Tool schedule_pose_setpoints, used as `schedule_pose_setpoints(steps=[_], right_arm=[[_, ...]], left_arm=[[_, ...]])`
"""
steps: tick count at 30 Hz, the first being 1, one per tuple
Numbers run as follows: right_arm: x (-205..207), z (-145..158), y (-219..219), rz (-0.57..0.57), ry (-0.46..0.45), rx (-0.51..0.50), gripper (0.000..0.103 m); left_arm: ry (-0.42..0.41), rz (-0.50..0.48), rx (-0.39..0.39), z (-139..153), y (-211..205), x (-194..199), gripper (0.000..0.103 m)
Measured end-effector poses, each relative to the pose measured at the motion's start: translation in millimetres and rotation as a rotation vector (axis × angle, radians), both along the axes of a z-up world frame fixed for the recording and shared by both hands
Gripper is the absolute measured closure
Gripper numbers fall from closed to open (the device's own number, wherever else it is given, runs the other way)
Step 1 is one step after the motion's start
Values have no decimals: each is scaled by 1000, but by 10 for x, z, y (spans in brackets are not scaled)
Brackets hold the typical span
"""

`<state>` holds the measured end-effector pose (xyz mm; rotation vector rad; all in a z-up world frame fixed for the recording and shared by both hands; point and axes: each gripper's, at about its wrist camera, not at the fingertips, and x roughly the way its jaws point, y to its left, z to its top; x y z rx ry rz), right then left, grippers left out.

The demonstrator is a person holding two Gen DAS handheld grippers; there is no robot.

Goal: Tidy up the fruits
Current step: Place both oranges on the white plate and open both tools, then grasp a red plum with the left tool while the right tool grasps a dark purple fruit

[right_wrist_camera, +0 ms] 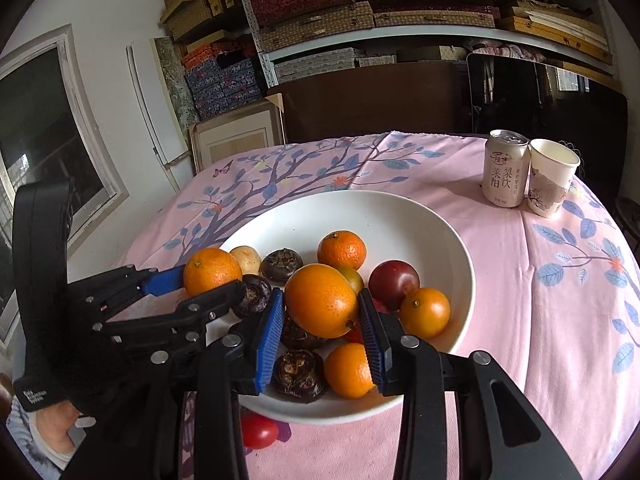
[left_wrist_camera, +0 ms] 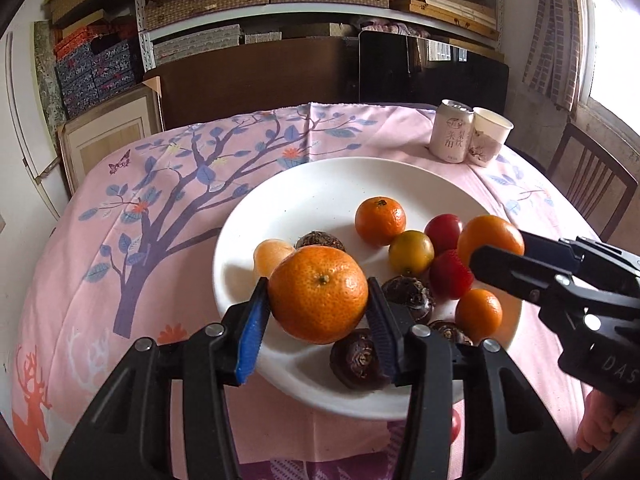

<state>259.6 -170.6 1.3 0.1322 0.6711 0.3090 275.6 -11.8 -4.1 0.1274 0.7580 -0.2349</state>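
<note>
A white plate (left_wrist_camera: 320,188) (right_wrist_camera: 400,220) on the pink tablecloth holds several oranges, red and yellow tomatoes and dark water chestnuts. My left gripper (left_wrist_camera: 318,304) is shut on a large orange (left_wrist_camera: 318,294) and holds it above the plate's near left part; it also shows in the right wrist view (right_wrist_camera: 212,270). My right gripper (right_wrist_camera: 322,312) is shut on another orange (right_wrist_camera: 322,300) above the plate's near side; in the left wrist view this orange (left_wrist_camera: 490,238) sits at the right gripper's tip.
A drink can (left_wrist_camera: 451,130) (right_wrist_camera: 506,168) and a paper cup (left_wrist_camera: 490,136) (right_wrist_camera: 550,178) stand at the table's far right. A red tomato (right_wrist_camera: 258,432) lies on the cloth just before the plate. Shelves and a chair stand behind the table.
</note>
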Motion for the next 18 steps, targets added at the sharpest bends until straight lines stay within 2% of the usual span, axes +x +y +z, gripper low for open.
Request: schedule_pose_setpoints(steps=[1, 2, 3, 4, 7, 11, 14, 18], right_arm=[[-4, -12, -29, -15, -8, -5, 47], [-16, -15, -63, -32, -20, -13, 41], [-31, -10, -106, -45, -31, -18, 39], [-51, -2, -145, -54, -36, -15, 39], [-124, 12, -263, -76, -37, 20, 35], [-290, -11, -319, -81, -44, 34, 28], [-485, -56, -258, -66, -62, -16, 23], [-755, -108, -163, -48, -90, -93, 11]], left_arm=[[-9, 0, 0, -15, 0, -5, 36], [-20, 1, 2, -19, 2, -19, 27], [-40, 9, 4, -6, 10, -49, 15], [-61, 16, 9, 13, 21, -82, 11], [-68, 13, 7, 32, 44, -164, 5], [-57, 38, 16, -50, 93, -292, 5], [-56, 46, 21, -85, 101, -396, 5], [-55, 50, 39, -114, 115, -576, 5]])
